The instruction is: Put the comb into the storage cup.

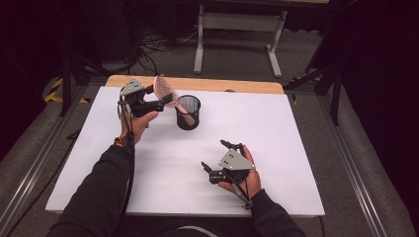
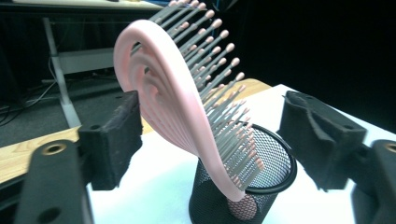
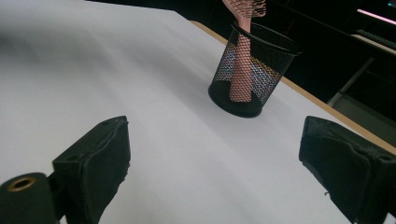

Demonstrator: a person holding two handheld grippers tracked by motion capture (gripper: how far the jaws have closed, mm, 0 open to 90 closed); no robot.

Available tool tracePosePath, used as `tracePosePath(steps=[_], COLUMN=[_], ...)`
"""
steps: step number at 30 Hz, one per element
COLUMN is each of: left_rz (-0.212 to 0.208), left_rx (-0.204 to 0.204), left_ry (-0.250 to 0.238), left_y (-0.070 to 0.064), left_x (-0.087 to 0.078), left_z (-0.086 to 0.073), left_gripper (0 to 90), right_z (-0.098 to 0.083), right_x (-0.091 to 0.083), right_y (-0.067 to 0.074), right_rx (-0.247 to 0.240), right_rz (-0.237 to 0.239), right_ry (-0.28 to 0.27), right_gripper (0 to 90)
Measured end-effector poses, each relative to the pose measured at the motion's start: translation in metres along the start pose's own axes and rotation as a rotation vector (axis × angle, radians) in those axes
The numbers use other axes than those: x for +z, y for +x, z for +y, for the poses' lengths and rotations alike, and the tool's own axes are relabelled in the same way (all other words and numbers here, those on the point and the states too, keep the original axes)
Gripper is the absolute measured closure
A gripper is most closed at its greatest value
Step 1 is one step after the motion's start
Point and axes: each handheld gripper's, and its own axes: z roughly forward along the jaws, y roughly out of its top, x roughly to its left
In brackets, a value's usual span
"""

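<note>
Hairbrush (image 2: 168, 98), pink with grey bristles, stands in a black mesh cup (image 1: 188, 112). Its handle is down inside the cup, and its head sticks up and leans toward the left. The cup sits on the white table (image 1: 276, 138), in the far part and a bit left of the middle.

The left gripper (image 1: 167, 99) is held up in the air, just left of the cup. Its jaws stand wide apart, one on each side of the brush head. One black pad (image 2: 119, 135) is very close to the pink back of the brush, but I cannot tell if it touches. The other pad is well away from the bristles. So these tongs are open and do not squeeze the brush.

The right gripper (image 1: 214, 159) is near the person, on the right side of the table, well apart from the cup. Its jaws are open too, with only bare white table between them. A hand holds each gripper, and dark sleeves cover both arms.
</note>
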Motion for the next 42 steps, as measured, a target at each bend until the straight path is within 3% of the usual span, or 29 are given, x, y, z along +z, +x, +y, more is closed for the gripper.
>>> tracePosePath(steps=[8, 19, 25, 35, 42], left_rz=[0.021, 0.046, 0.036, 0.042, 0.023], left_rx=[0.032, 0.179, 0.195, 0.245, 0.249], left_ry=[0.017, 0.033, 0.019, 0.045, 0.040], left_y=[0.000, -0.014, -0.018, -0.018, -0.019], left_x=[-0.005, -0.014, -0.018, -0.026, -0.035], left_z=[0.001, 0.004, 0.003, -0.009, -0.015], left_gripper=[12.1, 7.6, 7.7, 8.7, 9.0], right_z=[0.000, 0.002, 0.002, 0.003, 0.002], right_x=[-0.001, -0.003, -0.005, -0.005, -0.005], right_y=[0.000, -0.002, -0.004, -0.004, -0.005], right_rx=[-0.004, -0.014, -0.013, -0.012, -0.009], right_rz=[-0.004, -0.021, -0.031, -0.034, -0.033], right_ry=[-0.002, -0.014, -0.022, -0.024, -0.024], right_gripper=[9.7, 9.7, 9.8, 9.8, 9.8])
